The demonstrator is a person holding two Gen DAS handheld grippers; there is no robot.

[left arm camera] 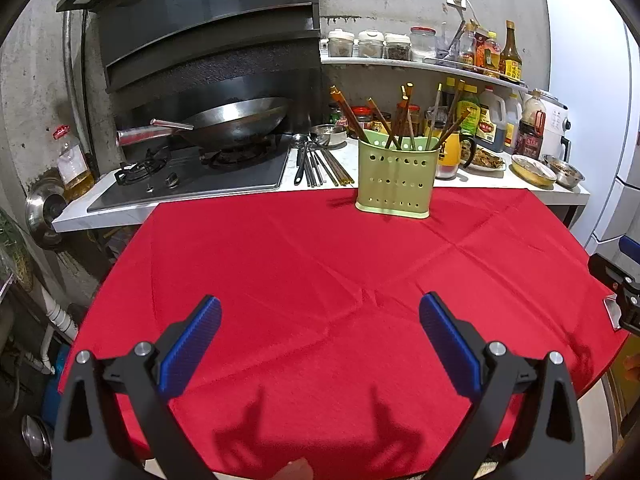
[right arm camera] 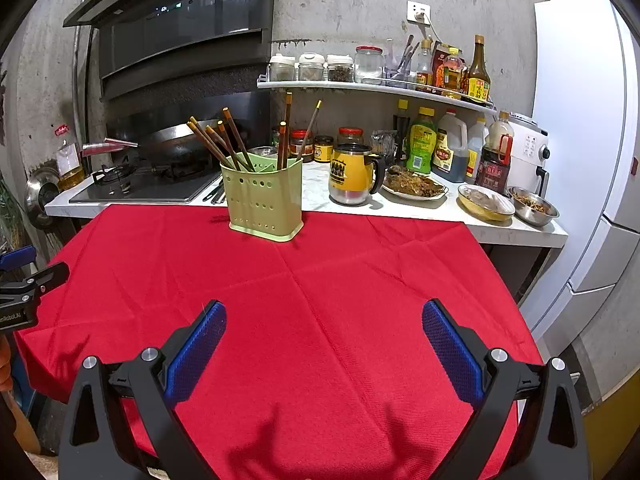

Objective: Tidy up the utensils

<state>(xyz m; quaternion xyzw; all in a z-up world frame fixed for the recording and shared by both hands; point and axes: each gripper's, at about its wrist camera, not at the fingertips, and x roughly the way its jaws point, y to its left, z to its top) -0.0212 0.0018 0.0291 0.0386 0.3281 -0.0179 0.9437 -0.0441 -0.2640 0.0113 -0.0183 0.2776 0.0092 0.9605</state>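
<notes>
A pale green perforated utensil holder [left arm camera: 394, 178] [right arm camera: 264, 196] stands at the far edge of the red tablecloth [left arm camera: 320, 280] [right arm camera: 320, 300]. Several brown chopsticks [left arm camera: 384, 120] [right arm camera: 224, 140] stick up out of it. More chopsticks and metal utensils [left arm camera: 320, 164] lie flat on the white counter beside the stove. My left gripper [left arm camera: 320, 316] is open over the near part of the cloth, nothing between its blue pads. My right gripper [right arm camera: 324, 320] is likewise open and empty, well short of the holder.
Behind the table runs a white counter [right arm camera: 500, 228] with a gas stove and wok [left arm camera: 236, 120], a yellow mug [right arm camera: 354, 174], food dishes, bottles and jars. A white fridge [right arm camera: 580, 140] stands at the right. The other gripper shows at each view's edge [left arm camera: 624, 300] [right arm camera: 24, 292].
</notes>
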